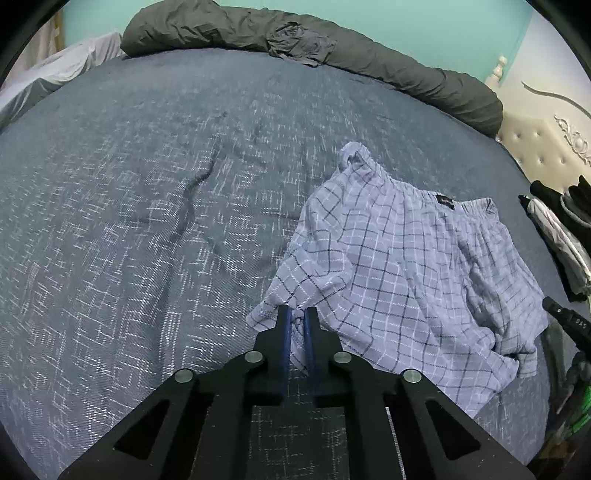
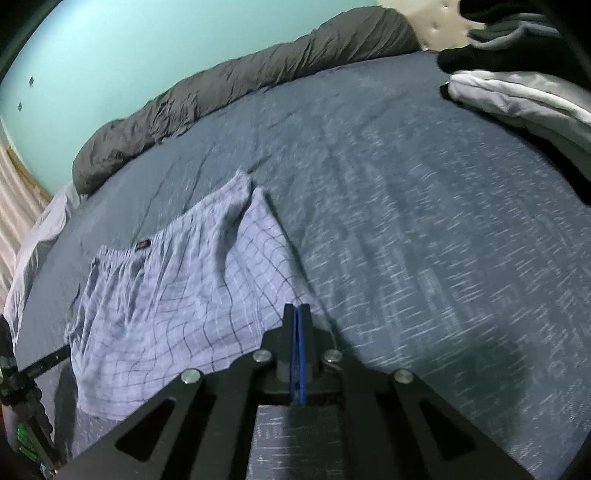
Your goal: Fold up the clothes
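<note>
A pair of light blue checked shorts (image 1: 399, 266) lies crumpled on the dark blue bedspread (image 1: 147, 206), waistband with a dark label away from me. My left gripper (image 1: 298, 314) is shut on the shorts' near left hem, with cloth pinched between the blue pads. In the right wrist view the same shorts (image 2: 177, 288) spread to the left, and my right gripper (image 2: 297, 310) is shut at their near right corner, with folds in the cloth running toward its tips. The right gripper's black tip (image 1: 565, 317) shows at the edge of the left wrist view.
A rolled dark grey duvet (image 1: 229, 29) runs along the bed's far edge under a teal wall. Folded black, grey and white clothes (image 2: 517, 92) are stacked on the bed's right side near a cream tufted headboard (image 1: 543, 147). A pale sheet (image 1: 55, 74) lies far left.
</note>
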The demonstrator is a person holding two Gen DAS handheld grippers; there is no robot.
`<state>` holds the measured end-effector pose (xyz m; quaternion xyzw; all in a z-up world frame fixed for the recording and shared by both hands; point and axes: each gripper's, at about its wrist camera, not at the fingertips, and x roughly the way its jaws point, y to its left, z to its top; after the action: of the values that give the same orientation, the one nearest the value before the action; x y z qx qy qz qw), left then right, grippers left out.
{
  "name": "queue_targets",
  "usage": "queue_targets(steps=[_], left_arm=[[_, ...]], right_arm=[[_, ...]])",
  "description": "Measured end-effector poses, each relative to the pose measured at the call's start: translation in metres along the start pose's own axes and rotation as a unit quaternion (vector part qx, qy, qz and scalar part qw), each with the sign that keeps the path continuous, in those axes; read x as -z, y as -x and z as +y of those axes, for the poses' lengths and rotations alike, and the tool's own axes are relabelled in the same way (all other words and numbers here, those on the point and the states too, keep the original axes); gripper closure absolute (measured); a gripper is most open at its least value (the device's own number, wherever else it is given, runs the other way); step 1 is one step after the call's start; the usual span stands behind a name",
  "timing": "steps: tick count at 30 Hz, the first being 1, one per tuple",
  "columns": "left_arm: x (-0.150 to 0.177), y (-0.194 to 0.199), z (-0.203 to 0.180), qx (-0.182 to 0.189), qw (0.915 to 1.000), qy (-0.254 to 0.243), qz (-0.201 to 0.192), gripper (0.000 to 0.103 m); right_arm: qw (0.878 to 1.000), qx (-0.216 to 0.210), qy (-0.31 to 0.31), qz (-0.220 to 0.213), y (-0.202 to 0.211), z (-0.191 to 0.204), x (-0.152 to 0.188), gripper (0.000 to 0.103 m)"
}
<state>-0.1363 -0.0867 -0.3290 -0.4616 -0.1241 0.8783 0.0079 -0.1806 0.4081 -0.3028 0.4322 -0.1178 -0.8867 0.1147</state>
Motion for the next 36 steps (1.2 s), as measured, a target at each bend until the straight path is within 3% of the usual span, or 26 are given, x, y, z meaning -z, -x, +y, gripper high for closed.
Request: queue_targets(steps=[8, 16, 17, 19, 22, 25, 28, 36], left_arm=[[-0.003, 0.007, 0.006, -0.004, 0.9999, 0.006, -0.011, 0.1], [-0.01, 0.011, 0.011, -0.008, 0.9997, 0.009, -0.019, 0.1], [-0.009, 0.015, 0.01, -0.009, 0.9997, 0.007, -0.02, 0.098], [-0.004, 0.023, 0.006, -0.01, 0.9997, 0.002, -0.022, 0.084], [0.003, 0.03, -0.003, 0.001, 0.9997, -0.005, -0.024, 0.075], [0.007, 0.034, -0.01, 0.002, 0.9997, -0.012, -0.023, 0.075], [0.006, 0.034, -0.014, 0.006, 0.9997, -0.008, -0.02, 0.075], [0.034, 0.047, -0.047, 0.032, 0.9991, -0.027, -0.002, 0.074]], right_arm=[[0.999, 0.025, -0.027, -0.028, 0.004, -0.035, -0.019, 0.103], [0.999, 0.031, -0.018, -0.014, -0.006, -0.035, -0.022, 0.102], [0.999, 0.025, -0.014, -0.014, -0.004, -0.031, -0.022, 0.102], [1.0, 0.004, -0.013, -0.016, 0.003, -0.022, -0.02, 0.102], [0.999, -0.029, -0.011, -0.018, 0.014, -0.009, -0.019, 0.099], [0.998, -0.067, -0.005, -0.009, 0.021, 0.011, -0.012, 0.092], [0.994, -0.103, 0.018, 0.018, 0.023, 0.041, 0.004, 0.078], [0.984, -0.148, 0.068, 0.077, 0.026, 0.097, 0.044, 0.077]])
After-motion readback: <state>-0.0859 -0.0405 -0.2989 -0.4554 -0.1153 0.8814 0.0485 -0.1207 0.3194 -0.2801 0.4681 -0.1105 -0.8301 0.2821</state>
